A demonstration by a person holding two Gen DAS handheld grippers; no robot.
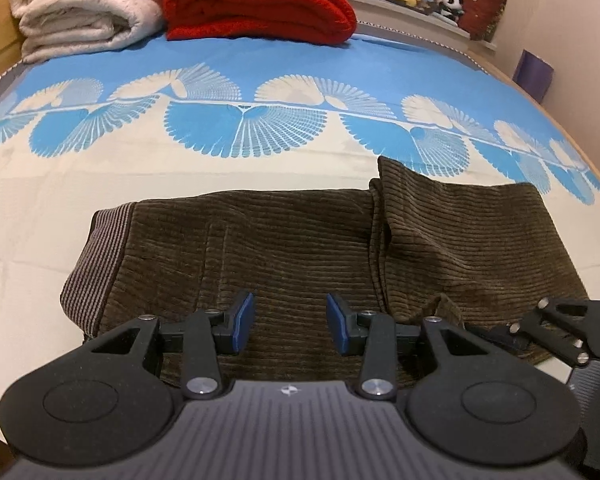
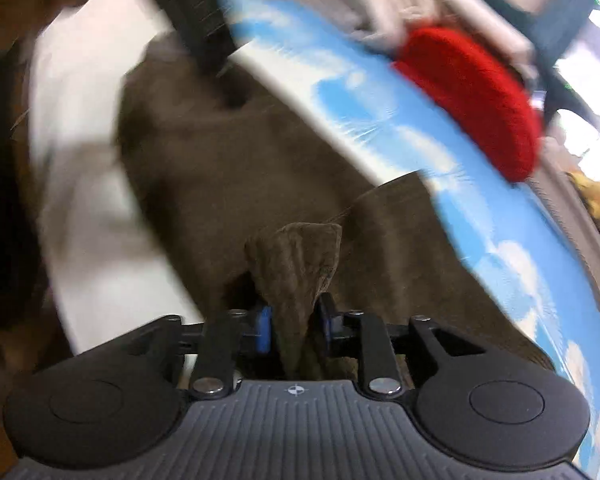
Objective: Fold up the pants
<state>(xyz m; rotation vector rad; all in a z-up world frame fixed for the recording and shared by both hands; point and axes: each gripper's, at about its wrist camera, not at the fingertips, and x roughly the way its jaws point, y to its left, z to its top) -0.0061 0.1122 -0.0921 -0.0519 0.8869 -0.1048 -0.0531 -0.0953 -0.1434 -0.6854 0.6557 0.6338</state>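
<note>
The brown pants (image 1: 284,248) lie flat on the bed (image 1: 40,208), right in front of the left tongs (image 1: 290,322). The left tongs are wide open, with both blue pads (image 1: 244,320) just above the cloth and nothing between them. The striped waistband (image 1: 96,256) is off to their left. The right tongs (image 2: 294,322) are squeezed onto a bunched-up bit of the pants, which sticks up between the pads. Far ahead of the left tongs sit a red blanket (image 1: 260,4) and a white blanket (image 1: 88,4).
</note>
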